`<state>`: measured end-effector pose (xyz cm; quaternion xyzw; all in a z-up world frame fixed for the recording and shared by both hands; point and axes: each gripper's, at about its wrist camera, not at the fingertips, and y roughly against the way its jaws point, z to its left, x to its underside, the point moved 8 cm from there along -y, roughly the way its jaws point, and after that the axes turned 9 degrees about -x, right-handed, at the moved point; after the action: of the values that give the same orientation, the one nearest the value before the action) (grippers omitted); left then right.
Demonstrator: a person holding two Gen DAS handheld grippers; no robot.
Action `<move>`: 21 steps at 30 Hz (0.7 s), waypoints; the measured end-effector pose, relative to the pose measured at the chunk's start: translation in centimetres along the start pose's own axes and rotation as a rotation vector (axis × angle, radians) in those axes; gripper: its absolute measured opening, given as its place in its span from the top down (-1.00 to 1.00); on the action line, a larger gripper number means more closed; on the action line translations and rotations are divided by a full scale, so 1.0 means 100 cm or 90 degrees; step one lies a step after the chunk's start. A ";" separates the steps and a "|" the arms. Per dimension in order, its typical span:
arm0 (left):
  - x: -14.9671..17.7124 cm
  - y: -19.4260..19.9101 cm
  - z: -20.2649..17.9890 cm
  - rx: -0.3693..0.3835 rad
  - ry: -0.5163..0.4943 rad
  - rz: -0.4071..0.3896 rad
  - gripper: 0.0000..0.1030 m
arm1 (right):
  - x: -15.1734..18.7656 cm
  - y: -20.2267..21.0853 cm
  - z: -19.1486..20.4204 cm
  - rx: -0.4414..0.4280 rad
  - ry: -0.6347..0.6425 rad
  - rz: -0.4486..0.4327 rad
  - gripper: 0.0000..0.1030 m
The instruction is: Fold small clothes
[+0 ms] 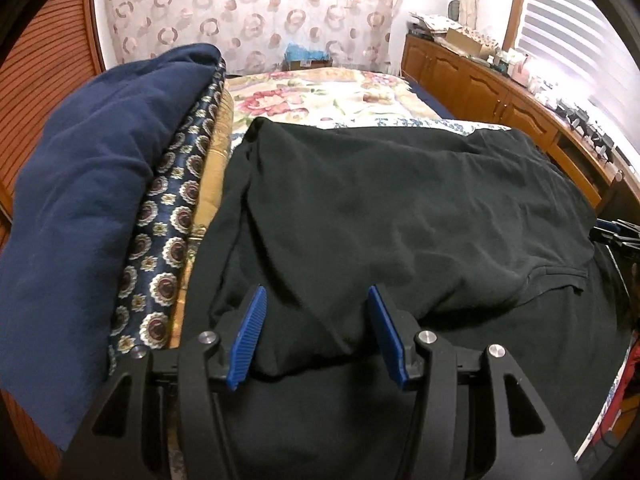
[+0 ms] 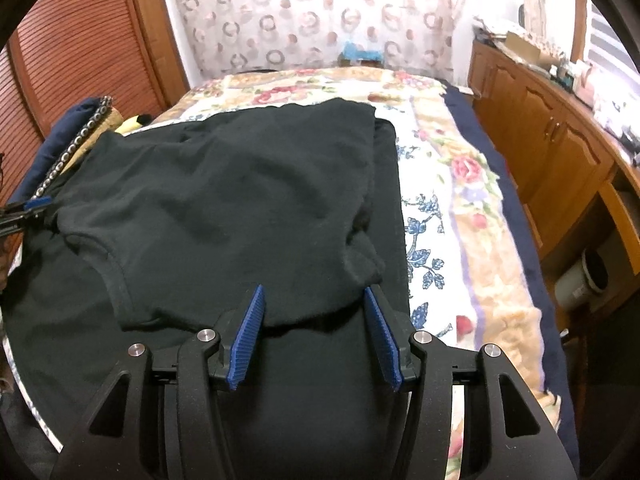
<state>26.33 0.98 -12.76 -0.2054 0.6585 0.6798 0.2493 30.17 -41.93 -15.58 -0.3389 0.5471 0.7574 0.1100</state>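
A shirt (image 1: 380,208) lies spread on the bed (image 2: 436,168), its upper layer folded over a lower layer that shows at the near edge and along the right side. A floral cover (image 2: 440,208) lies under it and reaches past it to the far end of the bed and to the right. Left of the shirt a pile of folded bedding (image 1: 80,184) rests along the bed's left side, with a louvred door (image 2: 80,48) beyond it. A curtain (image 1: 248,12) hangs behind the bed. A row of cabinets (image 2: 552,136) runs along the right of the bed, with clutter on top. The left claw (image 1: 316,292) hangs above the shirt's near left part, the right claw (image 2: 314,292) above its near right part.
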 end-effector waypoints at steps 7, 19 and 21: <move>-0.003 -0.015 -0.010 0.001 -0.015 0.019 -0.03 | -0.008 -0.005 0.010 -0.039 0.016 0.007 -0.02; -0.009 -0.001 -0.008 -0.008 -0.012 -0.033 0.97 | -0.011 -0.017 0.013 -0.017 0.063 0.023 0.29; -0.013 0.009 -0.008 0.000 -0.007 -0.050 0.98 | -0.012 -0.018 0.012 -0.009 0.074 0.025 0.63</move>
<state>26.73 0.05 -11.29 -0.2273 0.6482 0.6707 0.2797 31.58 -39.91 -15.98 -0.3725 0.5534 0.7425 0.0607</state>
